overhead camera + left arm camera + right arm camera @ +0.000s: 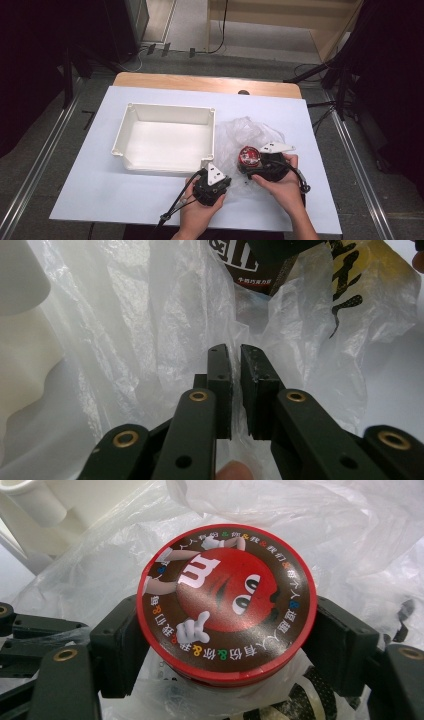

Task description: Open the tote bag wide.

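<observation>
A round candy can with a red cartoon lid [227, 600] sits inside a crumpled clear plastic bag [247, 131], right of the white box. My right gripper [227, 630] is shut on the can, one jaw on each side of it through the bag film. From above, the can [248, 157] shows just left of the right gripper [252, 164]. My left gripper [237, 355] has its jaws almost together, pinching a fold of the plastic bag [150, 330] at its near edge. In the high view the left gripper [220, 176] lies in front of the box's near right corner.
An open, empty white plastic box [170, 107] stands left of centre on the white table sheet [125, 195]; its corner shows in the right gripper view [40, 510]. A wooden table edge [200, 82] runs along the back. Both hands come in from the front edge.
</observation>
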